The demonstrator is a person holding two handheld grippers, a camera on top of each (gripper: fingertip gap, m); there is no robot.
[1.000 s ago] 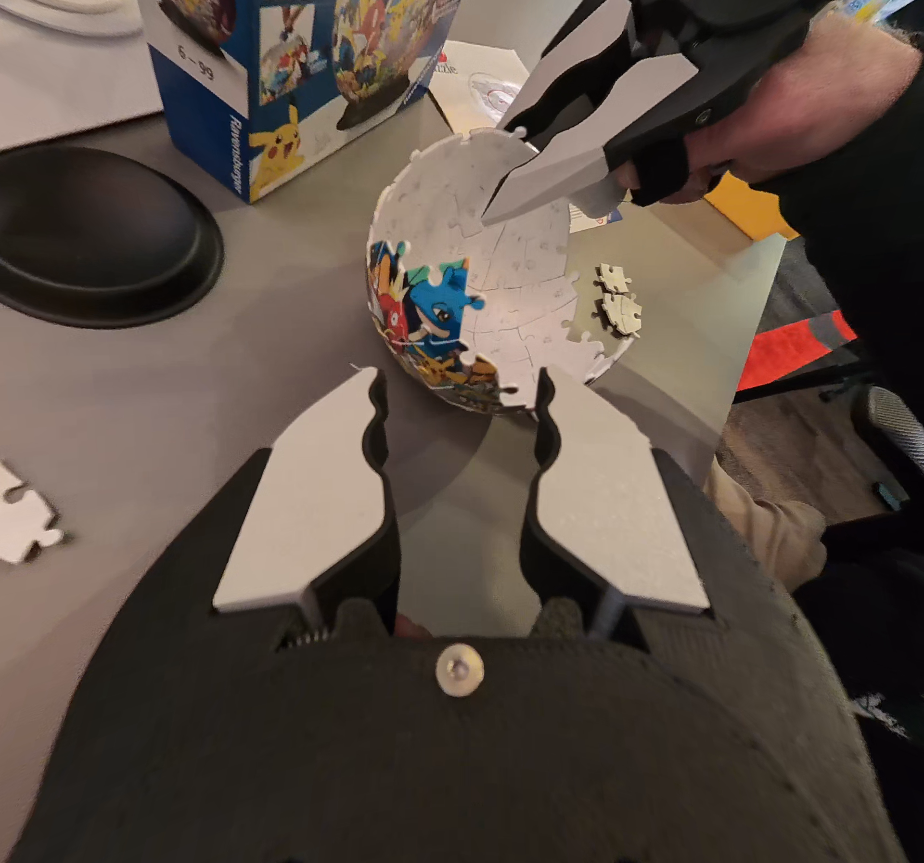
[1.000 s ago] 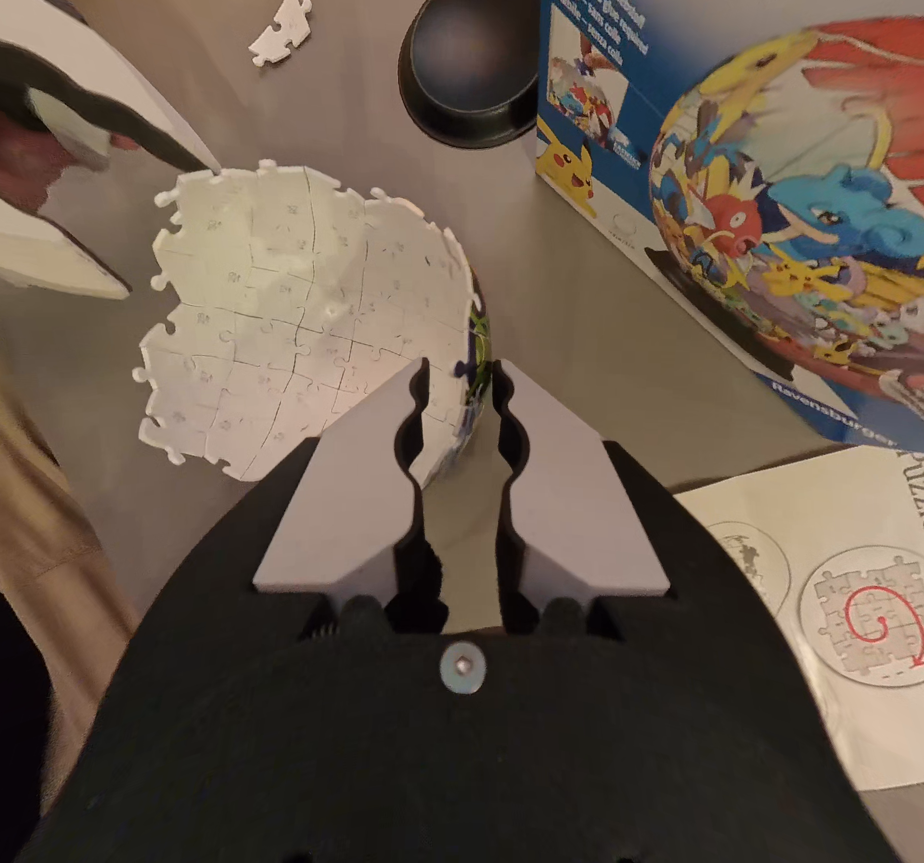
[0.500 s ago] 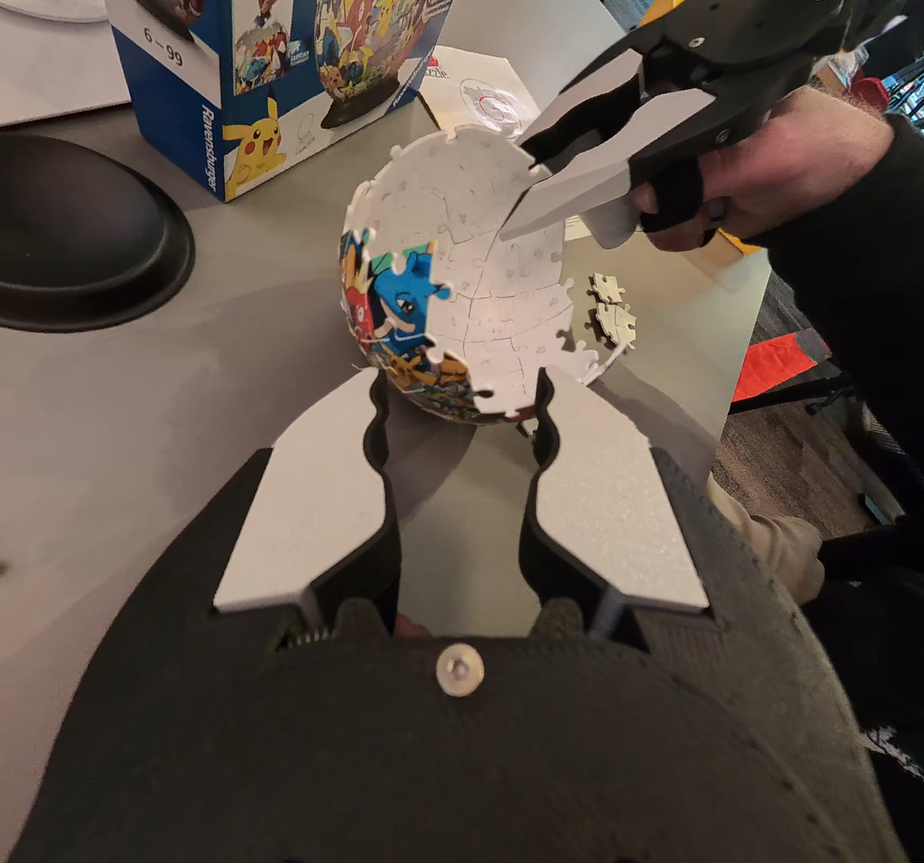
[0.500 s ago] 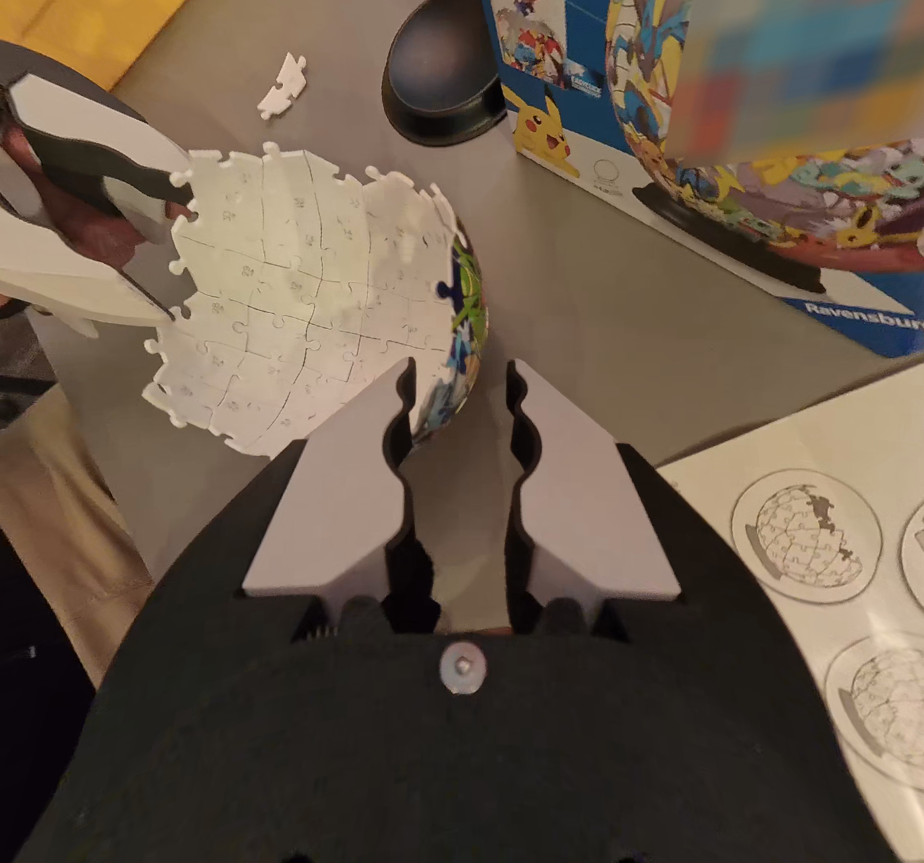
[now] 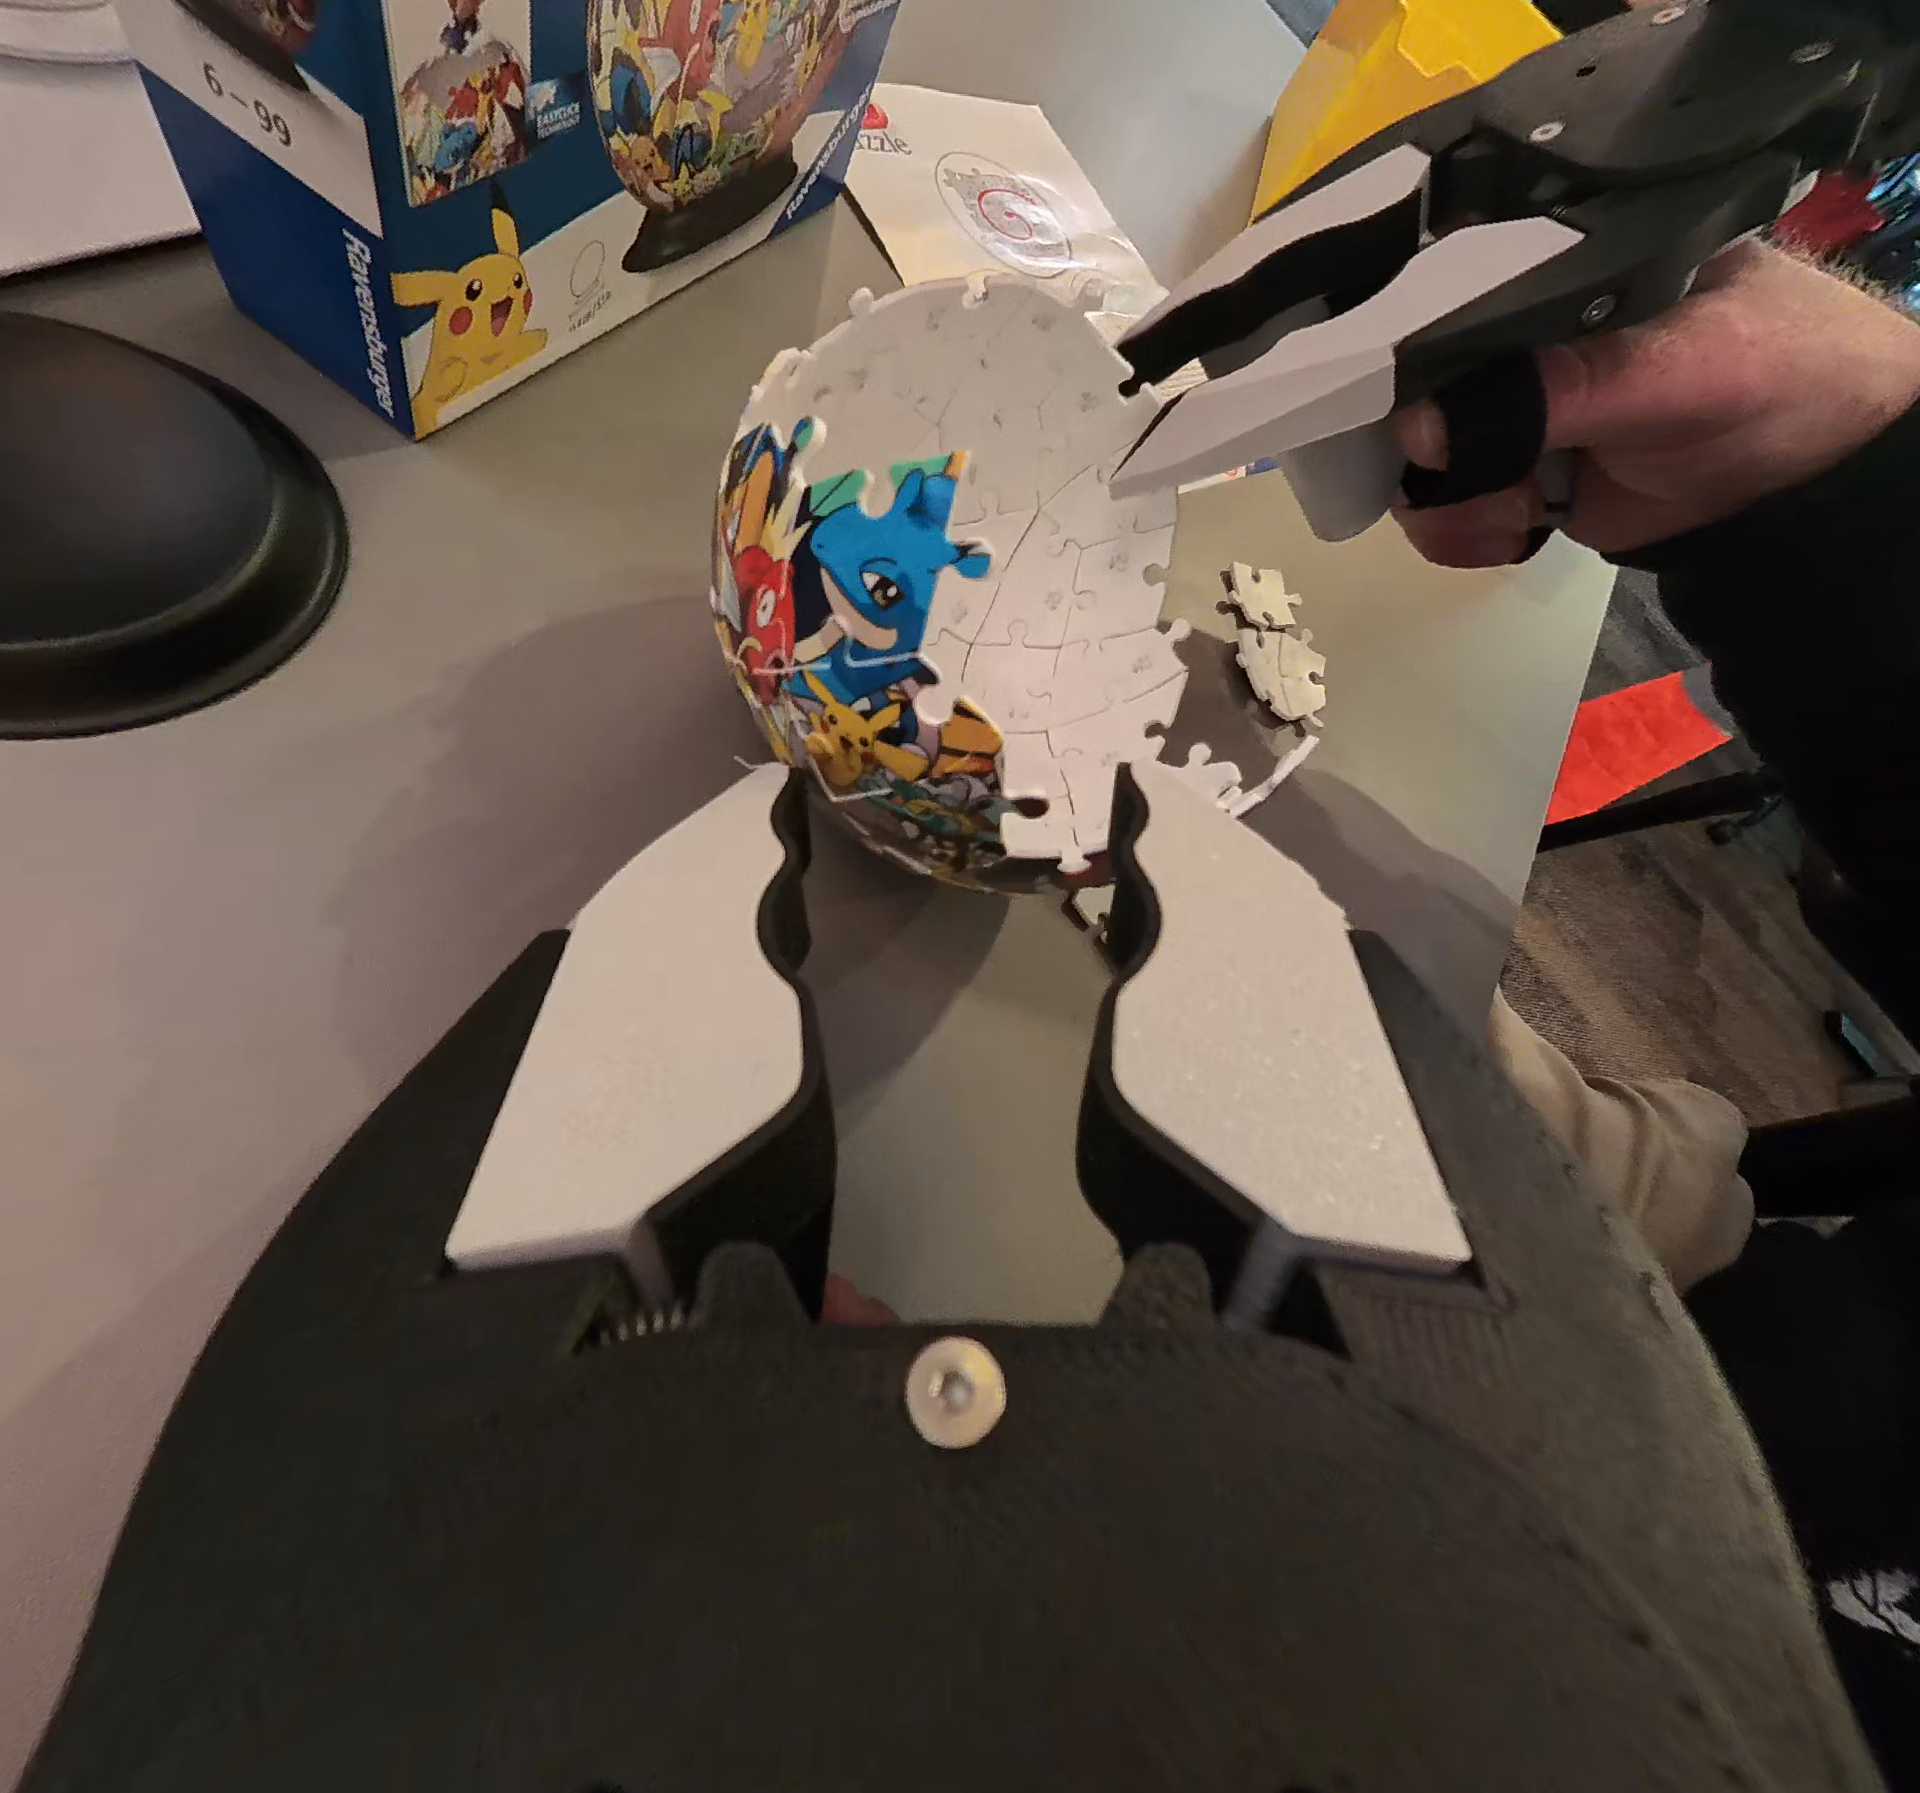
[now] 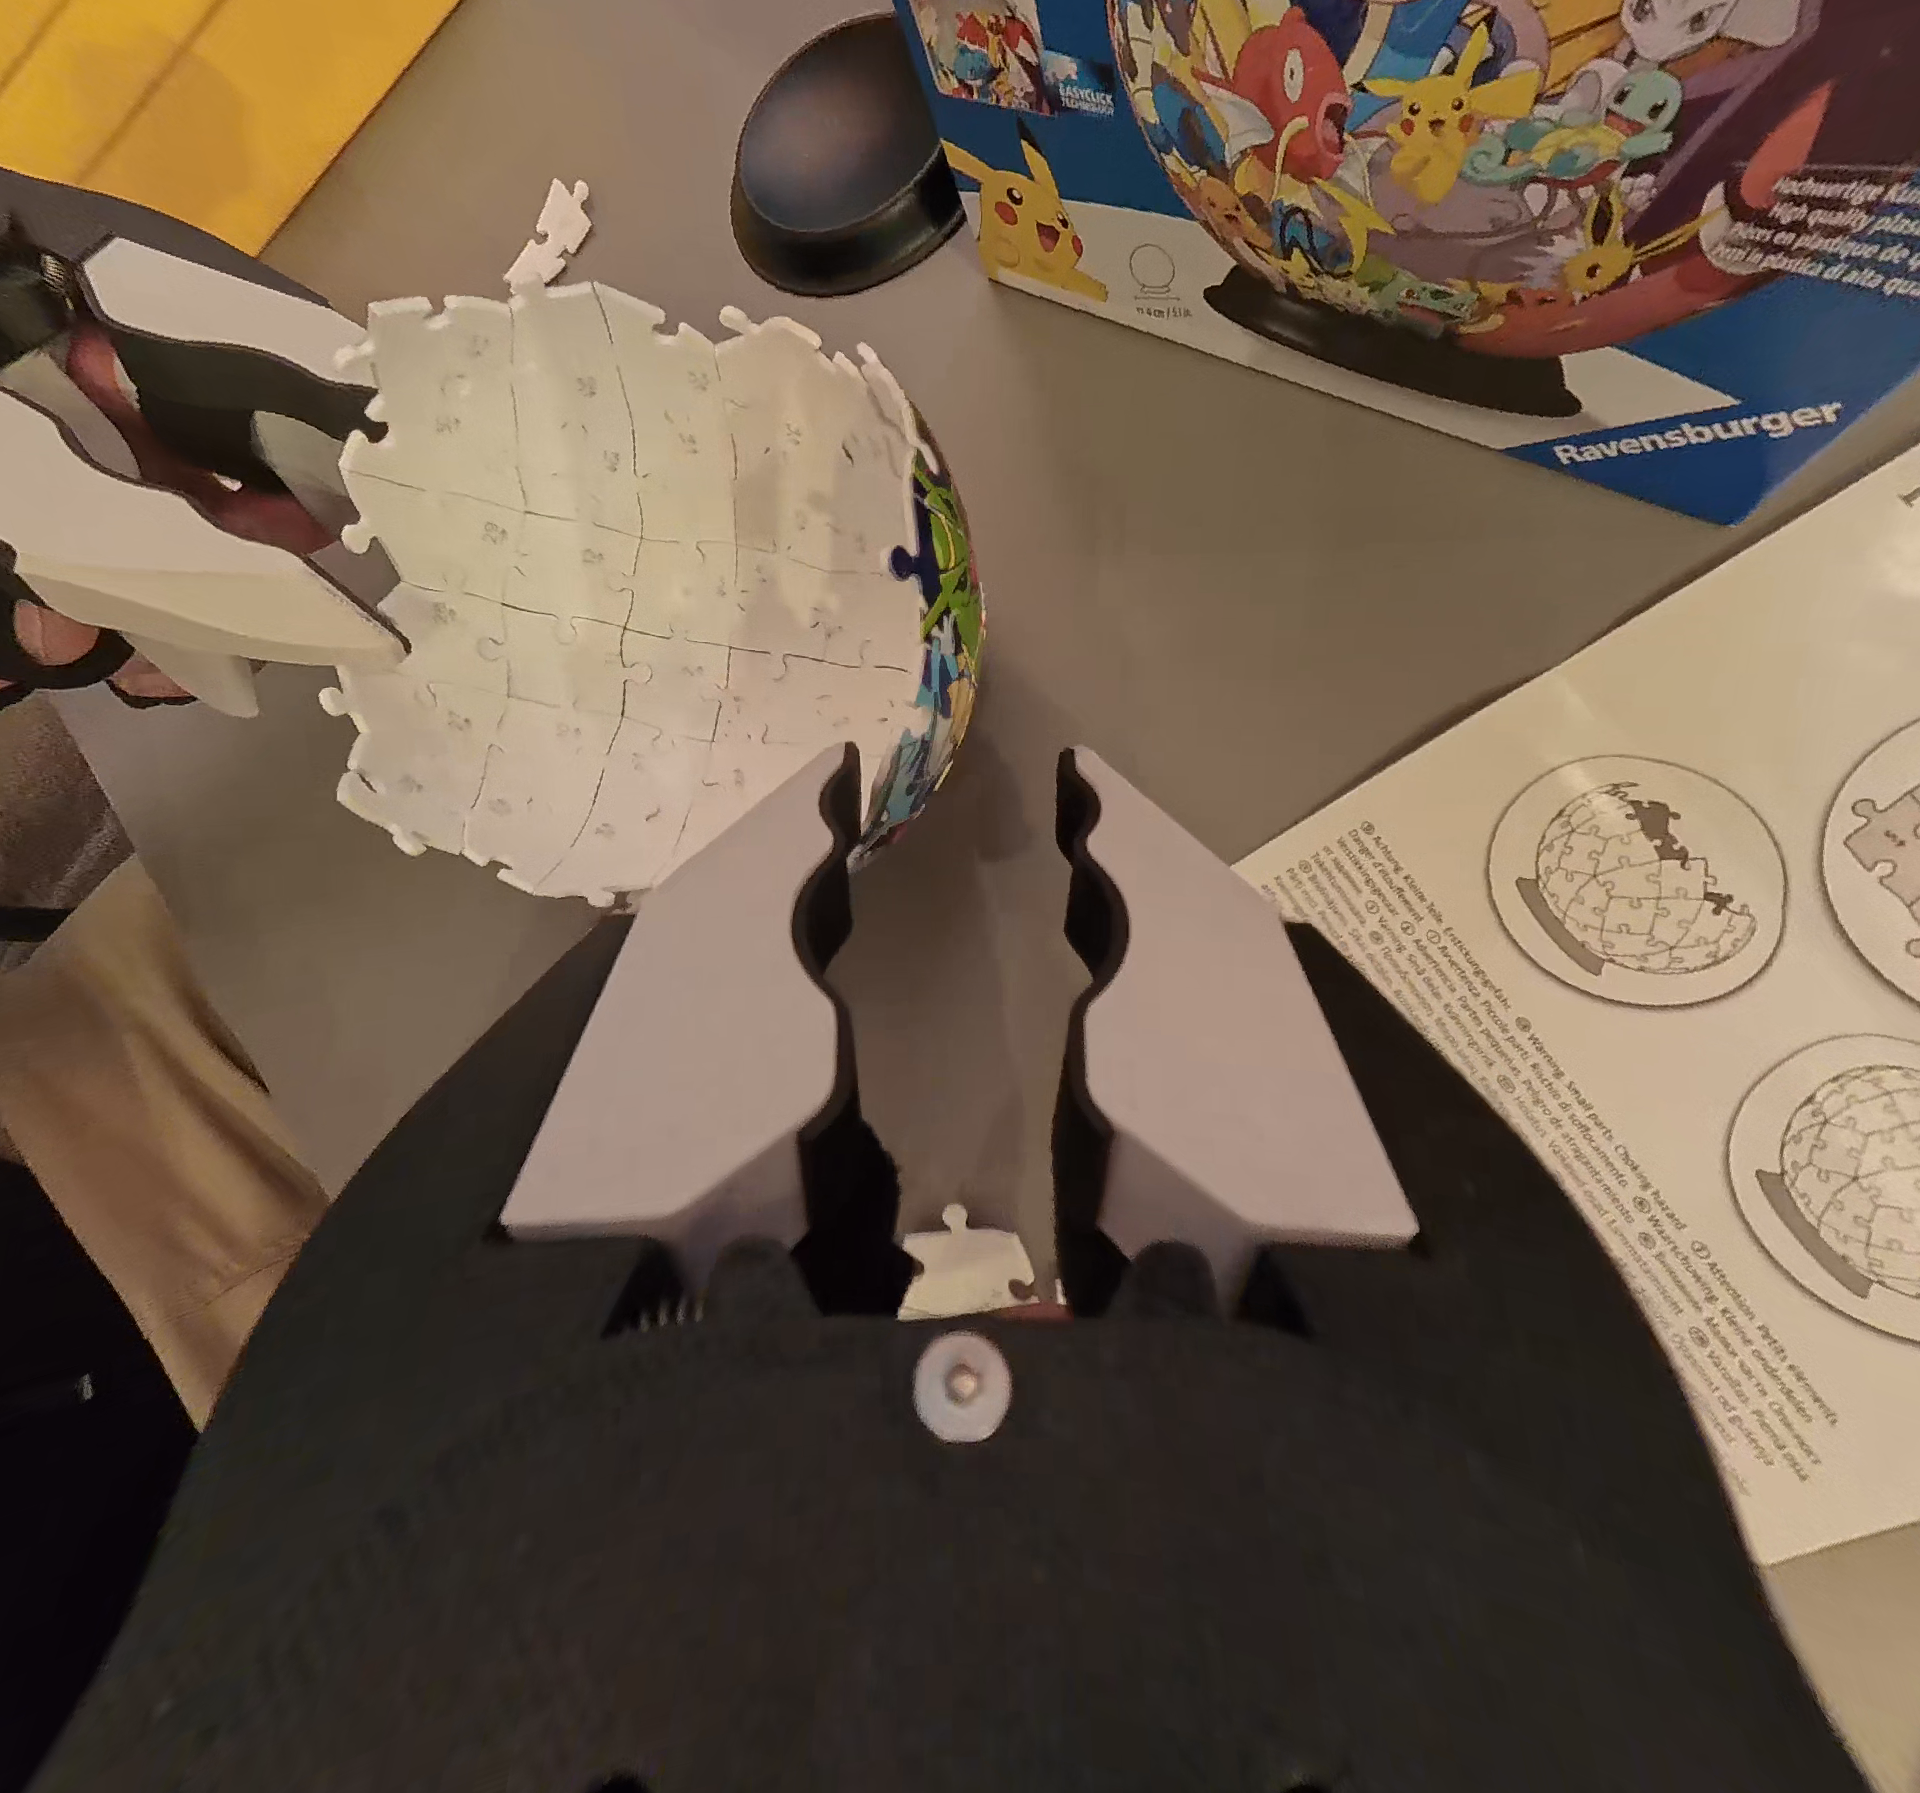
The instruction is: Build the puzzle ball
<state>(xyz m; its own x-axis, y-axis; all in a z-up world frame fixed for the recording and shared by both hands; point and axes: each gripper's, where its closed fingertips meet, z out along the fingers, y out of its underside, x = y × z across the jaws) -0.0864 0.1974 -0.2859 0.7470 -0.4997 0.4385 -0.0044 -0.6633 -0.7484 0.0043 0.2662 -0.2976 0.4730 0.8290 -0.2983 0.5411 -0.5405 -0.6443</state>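
The half-built puzzle ball (image 5: 1039, 538) is a shell, white inside and printed outside, standing on its edge on the grey table with its hollow facing right. My left gripper (image 5: 958, 793) is open, its tips straddling the shell's lower edge. It also shows in the right wrist view (image 6: 379, 517), with the rim between its fingers. My right gripper (image 6: 956, 767) is open beside the ball's (image 6: 644, 600) printed edge, which passes its left fingertip. It also shows in the left wrist view (image 5: 1124, 434), at the upper right rim.
The blue puzzle box (image 5: 468, 133) (image 6: 1455, 133) and the black dome stand (image 5: 135, 538) (image 6: 842, 164) lie beyond the ball. Loose white pieces (image 5: 1273, 642) (image 6: 551, 231) (image 6: 961, 1265) lie on the table. An instruction sheet (image 6: 1610, 1016) is right; the table edge (image 5: 1538, 808) is close.
The ball has tipped up onto its edge, its hollow turning sideways. The right gripper's jaws have widened and let the rim go. The left gripper has closed in on the ball's lower edge.
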